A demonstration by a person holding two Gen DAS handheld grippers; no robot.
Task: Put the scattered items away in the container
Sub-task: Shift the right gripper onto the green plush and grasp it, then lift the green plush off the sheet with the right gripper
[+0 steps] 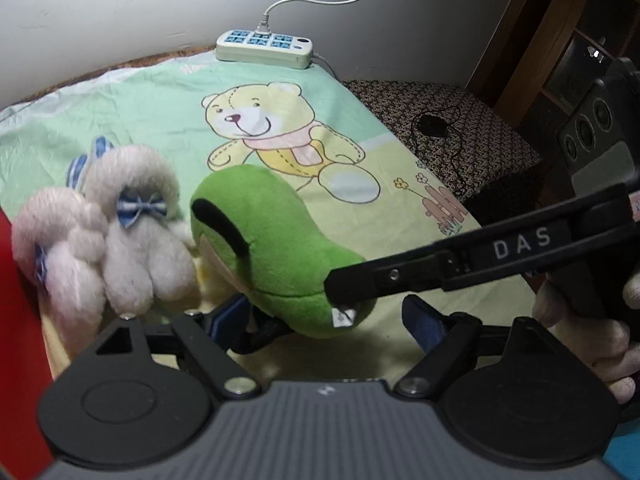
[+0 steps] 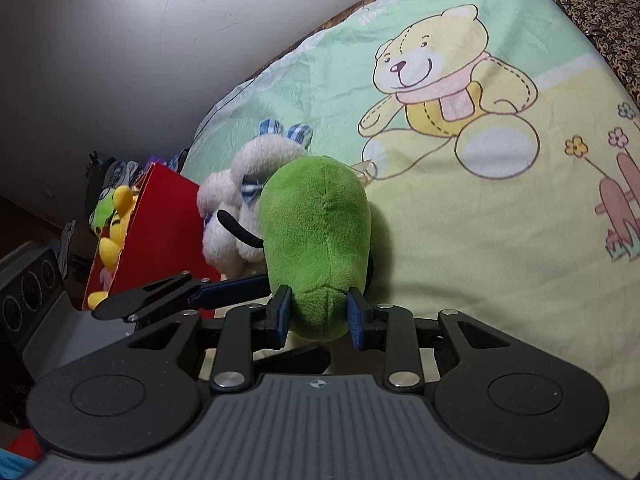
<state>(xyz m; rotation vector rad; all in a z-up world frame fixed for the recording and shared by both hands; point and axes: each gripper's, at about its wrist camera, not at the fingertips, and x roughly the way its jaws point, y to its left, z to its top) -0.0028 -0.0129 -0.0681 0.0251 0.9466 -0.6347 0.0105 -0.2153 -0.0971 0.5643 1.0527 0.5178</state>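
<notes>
Softly rounded green plush toy (image 2: 316,236), right claw (image 2: 318,314) pinching its fuzzy end

Home bedroom. Bed spread with child's cartoon-bear sheet (image 1: 224,128), bear print at centre. White power strip (image 1: 264,48) at 12 o'clock against plain wall (image 1: 120,8). Patterned cushioned stool (image 1: 448,120) at 2 o'clock, wooden cabinet (image 1: 560,32) behind. Plush toys (image 2: 112,216) fill red box (image 2: 160,216) at 9 o'clock.

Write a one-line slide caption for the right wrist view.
Right tongs clamp the green plush toy beside a white plush and the red container.
</notes>
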